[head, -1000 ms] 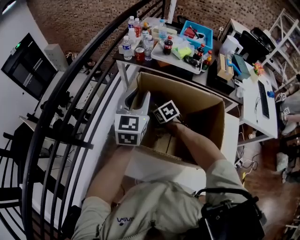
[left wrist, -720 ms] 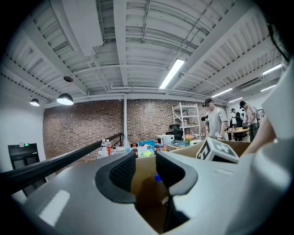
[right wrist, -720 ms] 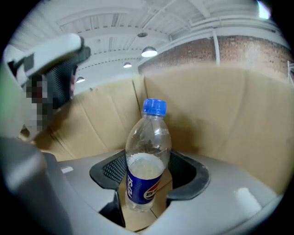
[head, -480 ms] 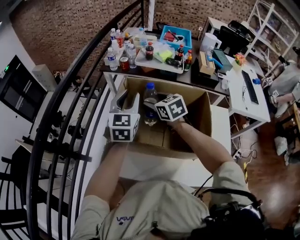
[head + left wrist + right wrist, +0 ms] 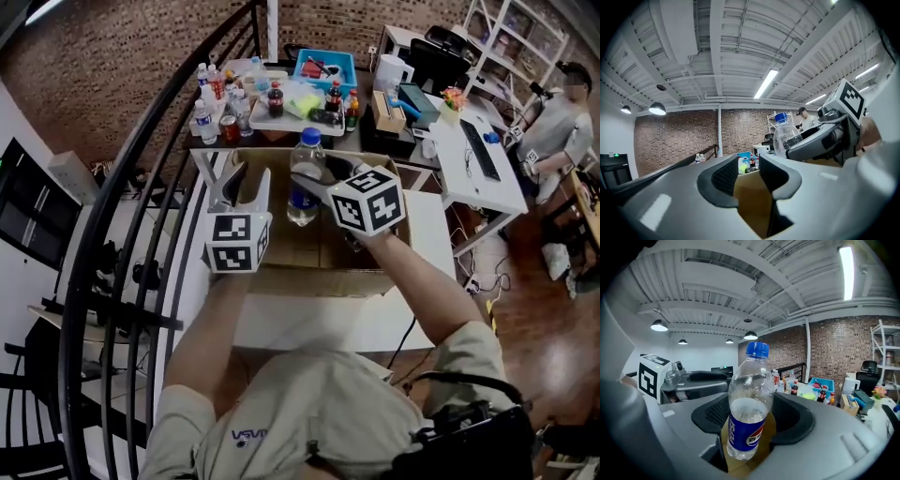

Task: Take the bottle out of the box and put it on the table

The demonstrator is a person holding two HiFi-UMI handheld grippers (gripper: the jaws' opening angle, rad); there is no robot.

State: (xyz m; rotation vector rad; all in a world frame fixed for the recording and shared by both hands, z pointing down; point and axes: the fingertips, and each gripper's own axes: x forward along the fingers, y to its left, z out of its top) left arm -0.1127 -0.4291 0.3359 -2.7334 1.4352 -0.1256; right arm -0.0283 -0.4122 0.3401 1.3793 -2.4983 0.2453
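Observation:
A clear water bottle with a blue cap and blue label stands upright between the jaws of my right gripper, which is shut on its lower half. It hangs above the open cardboard box. The right gripper view shows the bottle a little under half full, with the pads of that gripper against its label. My left gripper is over the box's left side, open and empty. In the left gripper view its jaws frame bare cardboard, and the bottle is to the right.
Beyond the box is a dark table crowded with bottles, cans and a blue bin. The box rests on a white surface. A black stair railing curves along the left. A white desk and a seated person are at the right.
My right gripper has risen out of the box with the bottle, which now hangs above the rim. The left gripper has lifted slightly.

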